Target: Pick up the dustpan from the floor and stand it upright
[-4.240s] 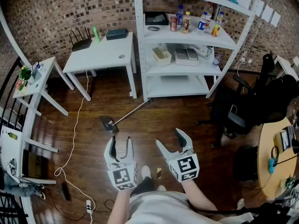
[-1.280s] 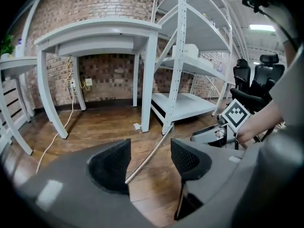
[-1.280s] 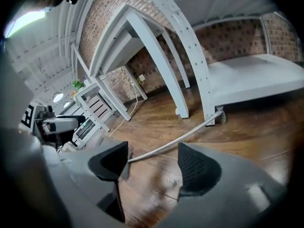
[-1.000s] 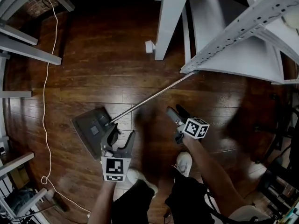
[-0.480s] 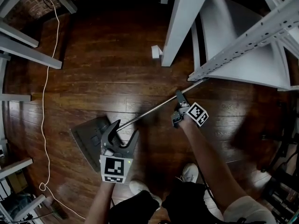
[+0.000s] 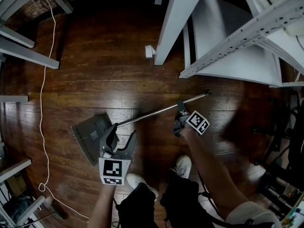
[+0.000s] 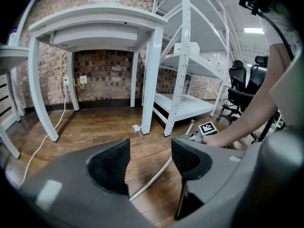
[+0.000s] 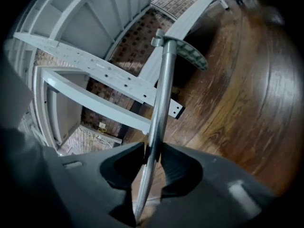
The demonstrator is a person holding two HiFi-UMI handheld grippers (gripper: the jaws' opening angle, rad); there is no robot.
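Observation:
The dustpan lies on the wooden floor, its grey pan [image 6: 89, 136] at the lower left and its long metal handle [image 6: 152, 113] running up to the right. My right gripper [image 6: 179, 112] grips the handle about two thirds of the way along. In the right gripper view its jaws are closing tight, both pads pressed on the rod [image 8: 160, 94] at the right gripper [image 8: 152, 156]. My left gripper [image 6: 115, 136] hovers open over the handle's base beside the pan. In the left gripper view the rod [image 7: 153, 180] passes below the spread jaws of the left gripper [image 7: 149, 161], untouched.
A white shelf unit's post [image 6: 172, 23] and low shelf [image 6: 228, 42] stand just beyond the handle's tip. White table legs [image 6: 28, 51] and a white cable [image 6: 44, 80] are at the left. A small white block [image 6: 149, 51] lies on the floor. The person's shoe [image 6: 183, 164] is below the grippers.
My right gripper reached the handle and shut on it. The handle's far end has come away from the shelf rail. The left gripper stayed open by the pan, shifting slightly.

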